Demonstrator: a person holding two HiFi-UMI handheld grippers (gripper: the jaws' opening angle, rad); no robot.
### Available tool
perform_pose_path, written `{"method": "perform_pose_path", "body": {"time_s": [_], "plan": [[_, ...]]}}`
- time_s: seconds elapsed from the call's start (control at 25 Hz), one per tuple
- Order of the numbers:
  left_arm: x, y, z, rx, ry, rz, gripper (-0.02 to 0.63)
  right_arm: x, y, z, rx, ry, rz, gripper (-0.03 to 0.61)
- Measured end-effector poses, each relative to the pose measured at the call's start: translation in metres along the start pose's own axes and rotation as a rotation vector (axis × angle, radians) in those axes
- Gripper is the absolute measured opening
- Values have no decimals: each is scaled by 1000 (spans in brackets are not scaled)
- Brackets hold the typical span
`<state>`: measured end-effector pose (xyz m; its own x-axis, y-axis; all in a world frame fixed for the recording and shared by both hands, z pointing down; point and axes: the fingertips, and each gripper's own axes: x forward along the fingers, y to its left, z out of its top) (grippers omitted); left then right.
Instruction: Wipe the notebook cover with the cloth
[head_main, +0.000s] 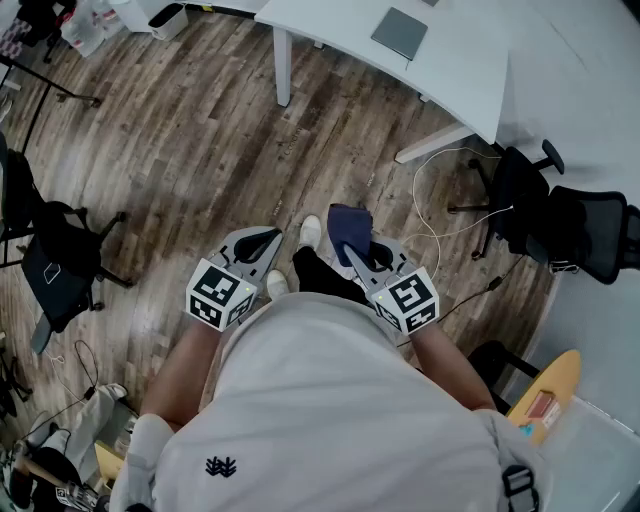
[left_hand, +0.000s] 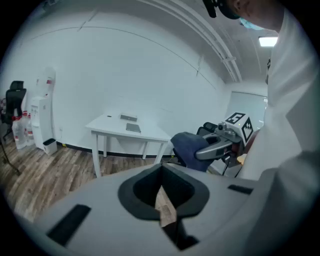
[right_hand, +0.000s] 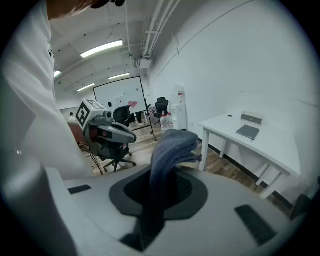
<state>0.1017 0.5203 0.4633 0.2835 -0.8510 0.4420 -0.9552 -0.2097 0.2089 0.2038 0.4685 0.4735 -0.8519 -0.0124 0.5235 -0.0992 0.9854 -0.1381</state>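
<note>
Right gripper (head_main: 358, 258) clamps the blue cloth (head_main: 347, 230) at centre frame; left gripper (head_main: 262, 243) is closed, empty; notebook (head_main: 399, 33) lies on the table (head_main: 470, 80), upper right; wiping not begun, so next the cloth probably needs carrying there.

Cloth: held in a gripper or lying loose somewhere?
Held: the right gripper is shut on the blue cloth, bunched beyond its jaws.

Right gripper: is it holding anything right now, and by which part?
Yes. The right gripper is shut on the dark blue cloth, pinching one end; the rest bunches out past the jaws.
</note>
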Motion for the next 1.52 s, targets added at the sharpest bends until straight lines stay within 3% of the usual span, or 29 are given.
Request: {"method": "perform_pose_path", "body": {"time_s": [0.16, 0.36, 0.68, 0.84, 1.16, 1.52], "plan": [[31, -7, 46, 67, -8, -23, 6, 2, -39, 20, 4, -29, 6, 41], [73, 18, 92, 128, 6, -36, 6, 12, -91, 45, 22, -66, -12, 41], [122, 52, 128, 110, 0, -65, 6, 29, -160, 50, 111, -68, -50, 41], [138, 91, 136, 99, 4, -98, 6, 49, -184, 66, 159, -74, -95, 41], [216, 160, 184, 144, 48, -239, 6, 76, -265, 96, 280, -52, -234, 41], [275, 256, 220, 303, 136, -430, 6, 131, -323, 139, 420, -30, -417, 41]]}}
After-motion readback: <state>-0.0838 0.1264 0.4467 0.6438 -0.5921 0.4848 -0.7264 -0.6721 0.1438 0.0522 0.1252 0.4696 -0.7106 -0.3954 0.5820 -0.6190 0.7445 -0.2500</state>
